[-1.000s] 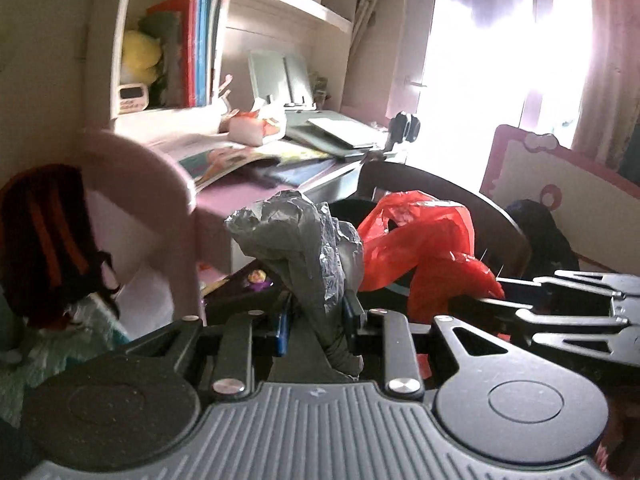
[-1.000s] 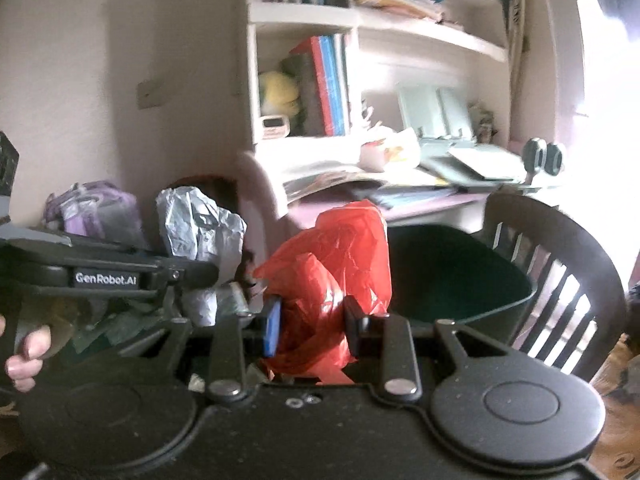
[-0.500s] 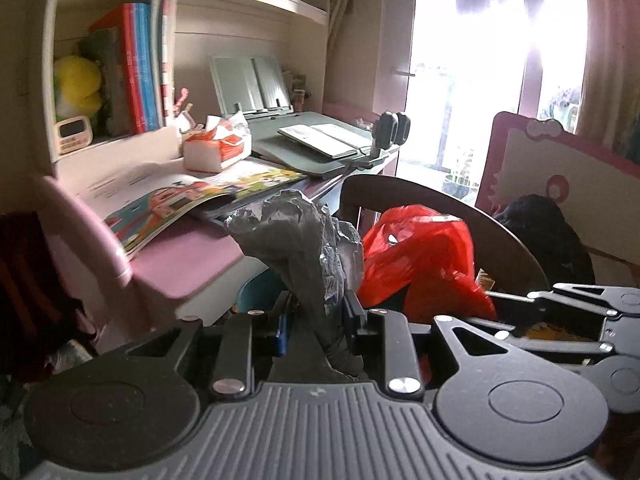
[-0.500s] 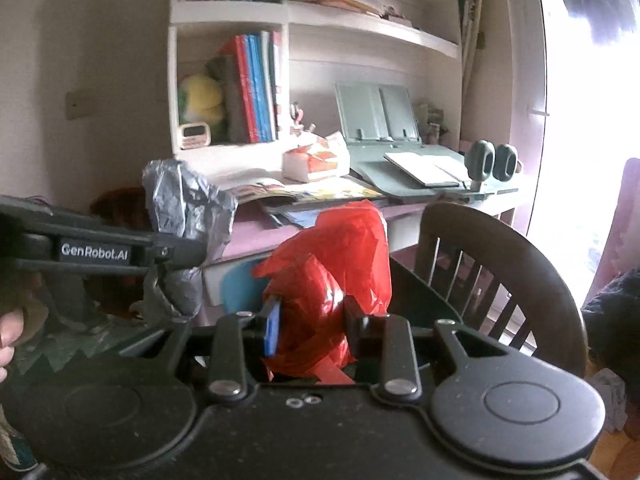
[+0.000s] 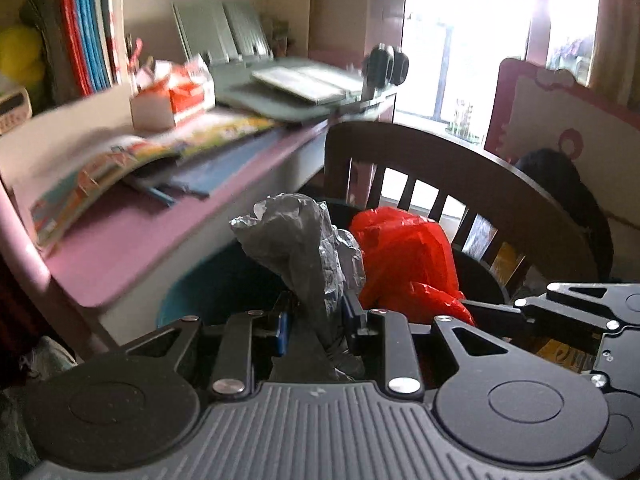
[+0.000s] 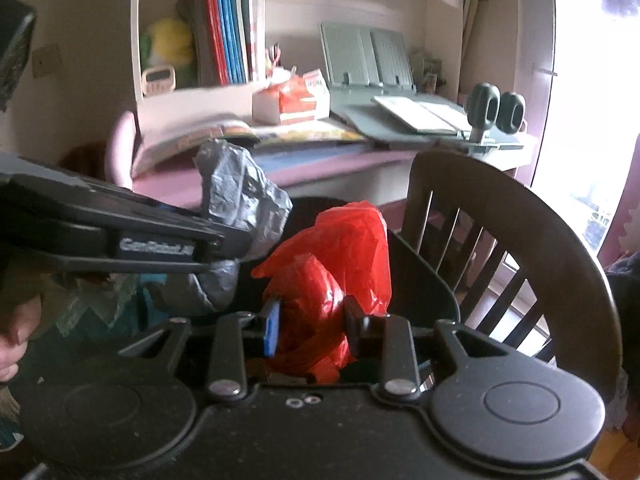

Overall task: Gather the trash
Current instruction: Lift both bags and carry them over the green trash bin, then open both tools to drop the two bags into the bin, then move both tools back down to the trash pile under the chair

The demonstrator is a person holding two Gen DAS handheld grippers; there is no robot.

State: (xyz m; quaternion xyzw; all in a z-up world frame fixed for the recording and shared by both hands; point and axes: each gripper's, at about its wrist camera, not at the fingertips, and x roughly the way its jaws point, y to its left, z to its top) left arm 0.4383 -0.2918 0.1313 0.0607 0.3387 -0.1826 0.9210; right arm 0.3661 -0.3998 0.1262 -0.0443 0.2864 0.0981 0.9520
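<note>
Our left tool point(image 5: 314, 316) pinches the crumpled grey plastic bag point(image 5: 298, 240); just beside it, our right tool point(image 6: 310, 326) pinches the crumpled red plastic bag point(image 6: 340, 256). Both look light, soft and slippery, so we judge bunched folds the best hold.

Crinkled grey plastic bag point(image 5: 304, 248); glossy red one point(image 6: 336, 264), seemingly plastic.

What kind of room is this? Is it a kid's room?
Probably a child's bedroom or study corner at home. There is a pink desk strewn with colourful picture books, a shelf of books with a yellow plush toy beside them, and a dark wooden chair drawn up near a bright window.
</note>
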